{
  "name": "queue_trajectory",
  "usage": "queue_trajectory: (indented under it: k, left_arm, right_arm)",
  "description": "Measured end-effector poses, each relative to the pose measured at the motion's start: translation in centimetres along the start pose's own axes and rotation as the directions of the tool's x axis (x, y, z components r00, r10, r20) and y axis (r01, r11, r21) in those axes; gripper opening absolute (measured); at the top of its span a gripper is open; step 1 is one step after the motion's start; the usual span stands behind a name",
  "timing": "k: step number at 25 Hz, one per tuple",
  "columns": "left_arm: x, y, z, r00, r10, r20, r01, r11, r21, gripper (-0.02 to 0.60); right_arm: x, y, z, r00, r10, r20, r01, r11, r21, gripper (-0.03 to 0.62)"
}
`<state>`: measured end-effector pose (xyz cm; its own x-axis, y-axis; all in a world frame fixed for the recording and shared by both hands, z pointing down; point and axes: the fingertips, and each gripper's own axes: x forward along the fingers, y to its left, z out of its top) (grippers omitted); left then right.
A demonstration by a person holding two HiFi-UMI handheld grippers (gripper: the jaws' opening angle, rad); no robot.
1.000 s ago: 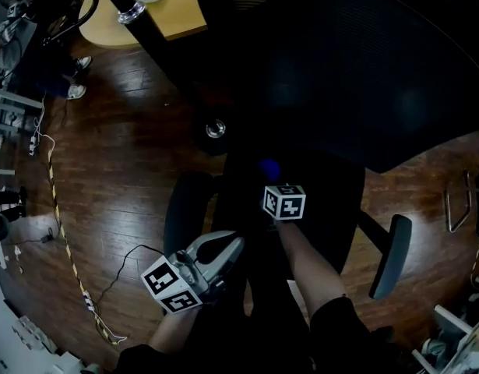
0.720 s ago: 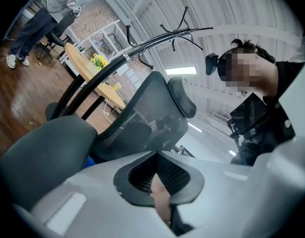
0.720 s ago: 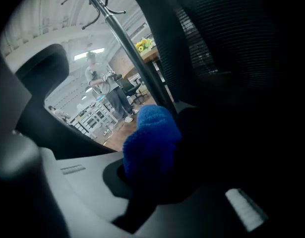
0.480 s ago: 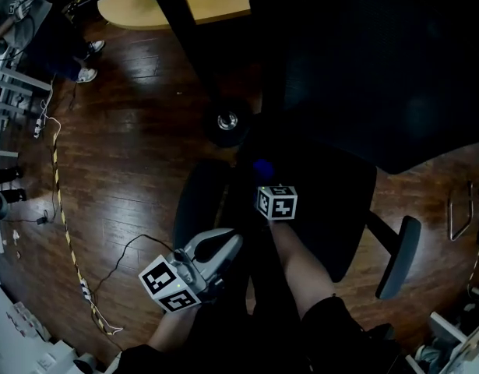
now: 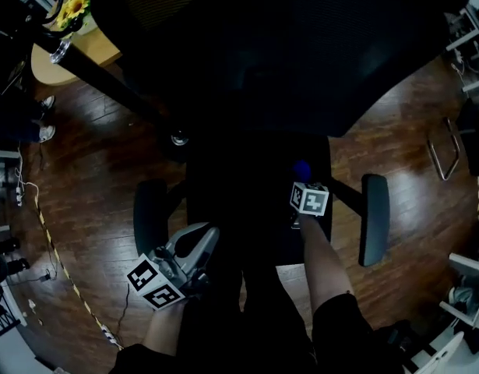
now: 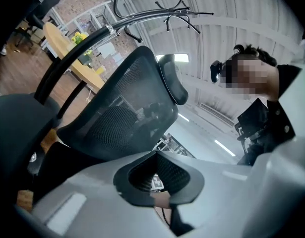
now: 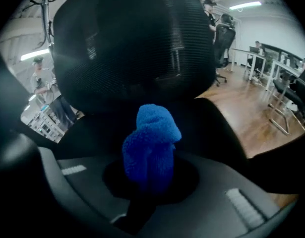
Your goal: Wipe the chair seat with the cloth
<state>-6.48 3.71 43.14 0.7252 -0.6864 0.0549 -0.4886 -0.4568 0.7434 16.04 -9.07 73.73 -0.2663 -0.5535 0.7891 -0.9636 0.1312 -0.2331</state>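
Note:
The black office chair's seat lies below its mesh back, very dark in the head view. My right gripper is over the right part of the seat, shut on a bunched blue cloth. The right gripper view shows the cloth standing up out of the shut jaws of that gripper, with the seat and the mesh back beyond. My left gripper hangs at the seat's front left, off the seat. It is tilted upward and shut with nothing in it.
Armrests flank the seat at left and right. A round wooden table with yellow flowers and a black pole stand at the far left. A cable and striped tape run over the wood floor. A metal frame is at right.
My right gripper has carried the blue cloth from the left part of the seat to its right part. The head view swung, so the chair back fills the top. The left gripper stayed put.

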Motion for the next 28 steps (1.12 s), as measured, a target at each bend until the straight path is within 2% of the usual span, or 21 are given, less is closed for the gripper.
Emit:
queue_trajectory:
  k: [2,5,10,16,19,22,25,28]
  left_arm:
    - [1.3,-0.7,-0.2,1.0,-0.018,-0.02,0.018,1.0,0.008,-0.009]
    - [2.9,-1.5,-0.8,0.998,-0.041,-0.045,0.041,0.999,0.011,-0.009]
    - [3.8,-2.5,-2.1,0.996,-0.051,-0.071,0.051,0.999,0.004,-0.009]
    - [1.6,-1.6,-1.6,1.0,0.0,-0.013,0.0,1.0,0.0,-0.009]
    - [-0.1,-1.0,-0.9,0.999,0.029,0.021,-0.029,1.0,-0.003,-0.009]
    - [-1.8,-1.0,0.1,0.997,0.054,0.06,-0.054,0.999,-0.007,-0.009]
    - [-4.1,-1.0,1.2,0.992,0.086,0.087,-0.086,0.996,0.001,-0.009]
    - [-5.5,-0.6,1.8,0.985,0.125,0.119,-0.126,0.992,-0.003,-0.009]
  right_arm:
    - [-1.7,-4.3,0.4,0.998,-0.055,0.014,0.055,0.998,0.042,0.035]
    - [-3.5,-7.7,1.1,0.996,-0.082,0.036,0.08,0.996,0.049,0.035]
    - [-4.1,-8.7,0.9,0.995,-0.087,0.041,0.085,0.996,0.036,0.035]
    - [-4.3,-8.8,1.4,0.994,-0.1,0.043,0.098,0.994,0.043,0.035]
    - [-3.4,-4.4,1.1,0.999,-0.024,0.047,0.022,0.999,0.024,0.035]
    - [-1.8,4.1,-0.1,0.994,0.112,0.005,-0.112,0.993,-0.029,0.035]
    - [-0.7,15.3,-1.5,0.959,0.28,-0.042,-0.282,0.956,-0.08,0.035]
    - [0.5,24.1,-3.0,0.901,0.427,-0.083,-0.433,0.897,-0.084,0.035]
